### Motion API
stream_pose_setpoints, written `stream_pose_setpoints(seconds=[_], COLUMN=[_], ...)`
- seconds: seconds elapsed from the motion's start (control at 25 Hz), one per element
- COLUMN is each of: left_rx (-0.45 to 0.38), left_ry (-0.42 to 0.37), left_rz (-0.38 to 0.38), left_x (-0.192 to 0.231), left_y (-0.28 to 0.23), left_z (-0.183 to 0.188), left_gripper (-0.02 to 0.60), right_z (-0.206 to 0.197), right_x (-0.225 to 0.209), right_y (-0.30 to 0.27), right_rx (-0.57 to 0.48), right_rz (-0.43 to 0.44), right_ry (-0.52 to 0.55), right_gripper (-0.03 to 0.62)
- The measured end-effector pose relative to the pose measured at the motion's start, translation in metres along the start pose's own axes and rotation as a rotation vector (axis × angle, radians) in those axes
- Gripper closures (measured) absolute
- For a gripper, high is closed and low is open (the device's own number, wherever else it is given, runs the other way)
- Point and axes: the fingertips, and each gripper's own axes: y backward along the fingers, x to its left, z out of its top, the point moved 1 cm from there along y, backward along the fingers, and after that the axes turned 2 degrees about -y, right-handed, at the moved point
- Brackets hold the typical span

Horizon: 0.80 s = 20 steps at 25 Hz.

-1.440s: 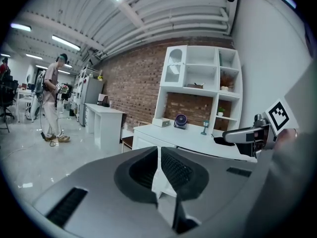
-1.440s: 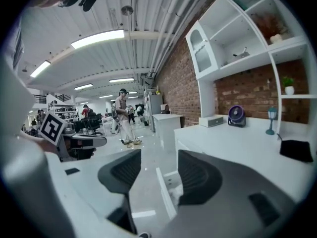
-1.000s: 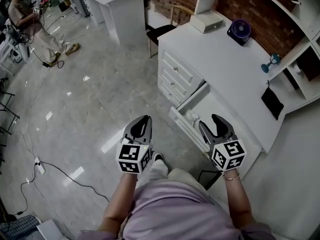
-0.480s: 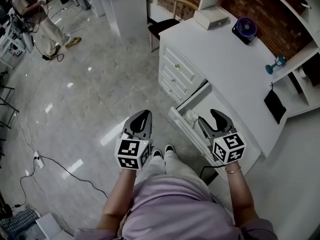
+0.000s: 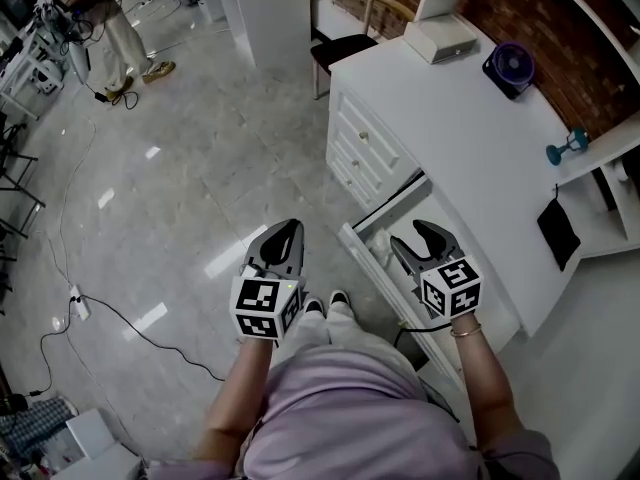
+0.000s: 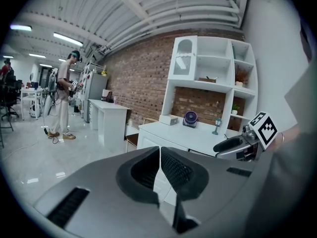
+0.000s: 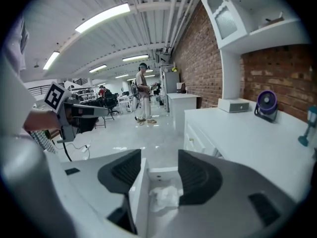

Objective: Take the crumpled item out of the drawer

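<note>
Over on the left, above the shiny floor (image 5: 180,198), the left gripper (image 5: 285,230) hangs with its jaws pressed together and nothing in them. Moving right, the white drawer (image 5: 372,266) stands pulled out of the surface (image 5: 470,118), and the crumpled item (image 5: 380,244) lies inside, close to the front panel. Right gripper (image 5: 412,238) hovers over that drawer, jaws apart, the white wad showing in the gap between them.

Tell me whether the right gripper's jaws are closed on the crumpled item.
No, the jaws of the right gripper stand apart, and the crumpled item lies untouched in the drawer.
</note>
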Motion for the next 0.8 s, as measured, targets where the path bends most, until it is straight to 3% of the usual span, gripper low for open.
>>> stream_pose_setpoints(seconds=[0.32,0.8], left_rx=[0.017,0.054], left_ry=[0.011,0.047], left_rz=[0.05,0.116], left_x=[0.005,0.015], left_y=[-0.007,-0.004], left_z=[-0.006,-0.021], left_gripper=[0.578,0.578], right_z=[-0.033,-0.098], right_x=[-0.007,-0.02], right_y=[-0.033,-0.082], right_rx=[0.115,0.299], right_rz=[0.08,0.114], right_ry=[0.011,0.027], right_gripper=[0.361,0.357])
